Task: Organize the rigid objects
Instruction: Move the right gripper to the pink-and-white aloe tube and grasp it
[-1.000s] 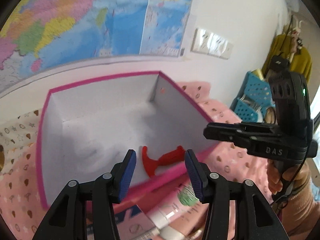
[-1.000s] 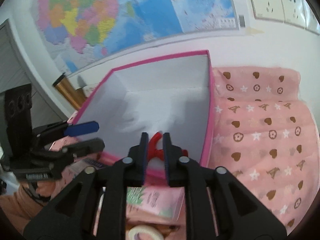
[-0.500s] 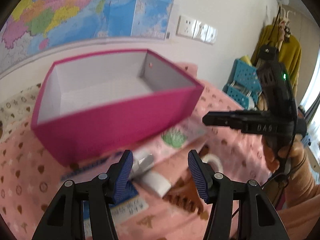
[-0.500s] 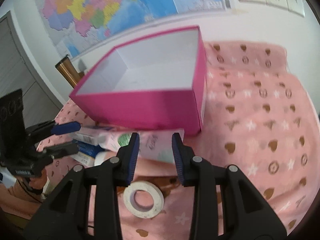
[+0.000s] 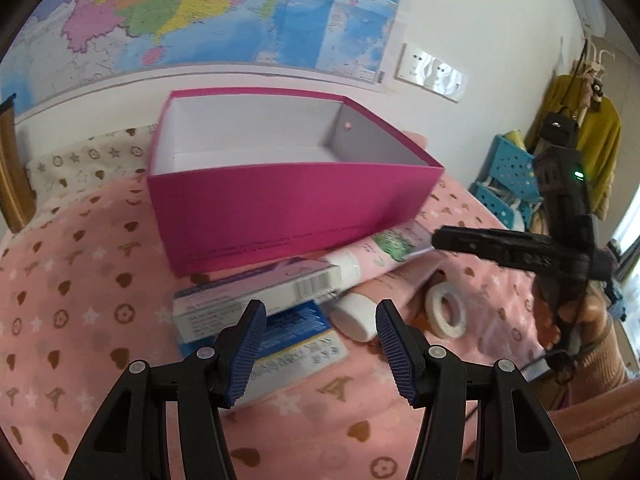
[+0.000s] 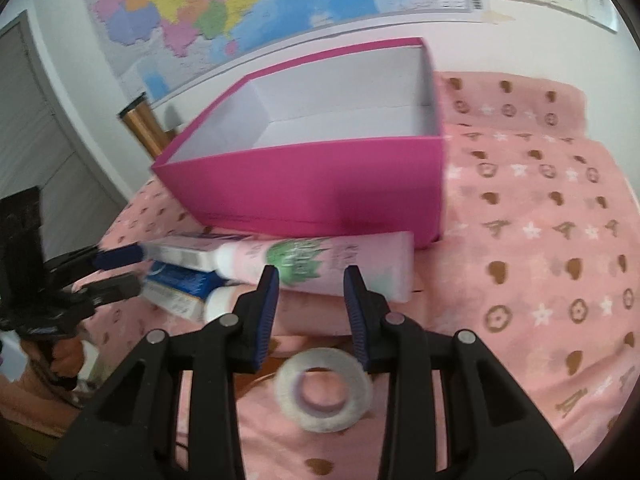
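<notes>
- We hover our left gripper [image 5: 318, 346] low over the pink blanket [image 5: 72, 280], fingers spread wide and holding nothing.
- Just ahead of those fingers lies a white carton [image 5: 256, 292] stacked on a blue-and-white carton [image 5: 296, 340], the upper one's barcode end pointing right.
- Behind the cartons stands the pink box [image 5: 288, 212], open on top; its near wall faces us and the lower edge touches the carton stack.
- We can see only part of the box's white floor from here, and nothing shows on it.
- Our right gripper [image 6: 312, 312] also has its fingers apart and empty; in the left view it reaches in from the right edge, above the tape.
- Between and just beyond the right fingers lies a pink tube [image 6: 320, 268] with a green label, lengthwise along the box's front wall, its white cap toward the cartons.
- A second white cap [image 5: 354, 318] peeks from under that tube, right beside the blue-and-white carton.
- The roll of tape [image 6: 324, 396] lies flat on the blanket under the right gripper, apart from the tube.
- Open blanket runs to the right of the box and tube, plenty of bare room there.
- Left of the cartons the blanket is likewise bare out to its edge.
- A map [image 5: 200, 8] covers the wall behind the box.
</notes>
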A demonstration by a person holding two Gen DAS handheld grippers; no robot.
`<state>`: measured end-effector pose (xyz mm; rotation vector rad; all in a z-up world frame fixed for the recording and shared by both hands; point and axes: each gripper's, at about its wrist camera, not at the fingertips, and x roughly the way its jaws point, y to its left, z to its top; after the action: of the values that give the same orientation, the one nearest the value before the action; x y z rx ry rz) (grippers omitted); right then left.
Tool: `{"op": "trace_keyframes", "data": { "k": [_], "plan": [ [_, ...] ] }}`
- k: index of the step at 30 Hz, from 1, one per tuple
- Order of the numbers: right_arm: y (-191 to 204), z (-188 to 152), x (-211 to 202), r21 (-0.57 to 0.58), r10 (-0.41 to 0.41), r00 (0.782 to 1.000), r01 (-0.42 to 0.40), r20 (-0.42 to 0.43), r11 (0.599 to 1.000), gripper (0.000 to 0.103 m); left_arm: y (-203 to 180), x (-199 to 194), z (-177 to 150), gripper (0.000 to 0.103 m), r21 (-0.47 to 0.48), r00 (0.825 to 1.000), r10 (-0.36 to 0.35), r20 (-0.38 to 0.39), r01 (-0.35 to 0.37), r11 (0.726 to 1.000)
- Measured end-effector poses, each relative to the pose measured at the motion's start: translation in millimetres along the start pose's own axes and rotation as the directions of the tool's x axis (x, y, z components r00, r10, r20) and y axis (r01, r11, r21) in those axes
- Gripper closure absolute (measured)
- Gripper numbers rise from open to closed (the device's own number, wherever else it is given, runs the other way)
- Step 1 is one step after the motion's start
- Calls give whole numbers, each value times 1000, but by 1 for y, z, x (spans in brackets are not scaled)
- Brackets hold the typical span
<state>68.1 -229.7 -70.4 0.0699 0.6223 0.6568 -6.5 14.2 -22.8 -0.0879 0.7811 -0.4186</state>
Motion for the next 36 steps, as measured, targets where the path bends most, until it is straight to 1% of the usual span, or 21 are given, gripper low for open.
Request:
{"op": "trace_keyframes", "data": {
  "k": [2,6,9,10,11,13,17,20,24,31,36],
  "plan": [
    [-11,0,0,34,-22,1000,22,0,999,67,-6,6,-2,45,6,999,-40,-14,40,999],
    [-23,-1,1,62,-51,999,51,-6,997,67,-17,28,-4,45,4,994,-92,-57,92,996],
    [-27,-1,2,73,-62,998,63,-10,995,67,-22,39,-5,45,-2,990,-111,-86,111,994],
    [-28,-2,3,76,-65,998,65,-11,995,65,-24,42,-5,45,-4,988,-120,-94,121,993],
    [-30,-2,3,80,-67,998,68,-12,995,61,-26,45,-6,45,-4,987,-126,-102,126,992],
    [-32,-3,2,84,-71,997,72,-10,994,56,-29,49,-8,45,4,986,-118,-115,119,993],
    [-37,-4,3,100,-61,998,61,-8,993,56,-30,55,-8,45,-9,985,-111,-132,110,994],
    [-38,-3,6,96,-46,999,47,-13,994,56,-23,61,-3,45,-55,986,-107,-126,101,993],
    [-40,-2,13,104,-29,999,32,-24,994,56,-16,65,4,45,-87,989,-95,-113,85,993],
    [-37,-2,16,95,-18,1000,20,-24,995,56,-9,67,12,45,-113,993,-79,-86,70,991],
    [-38,0,19,89,-8,1000,11,-24,996,56,-12,71,15,46,-115,993,-87,-82,77,990]
  ]
}}
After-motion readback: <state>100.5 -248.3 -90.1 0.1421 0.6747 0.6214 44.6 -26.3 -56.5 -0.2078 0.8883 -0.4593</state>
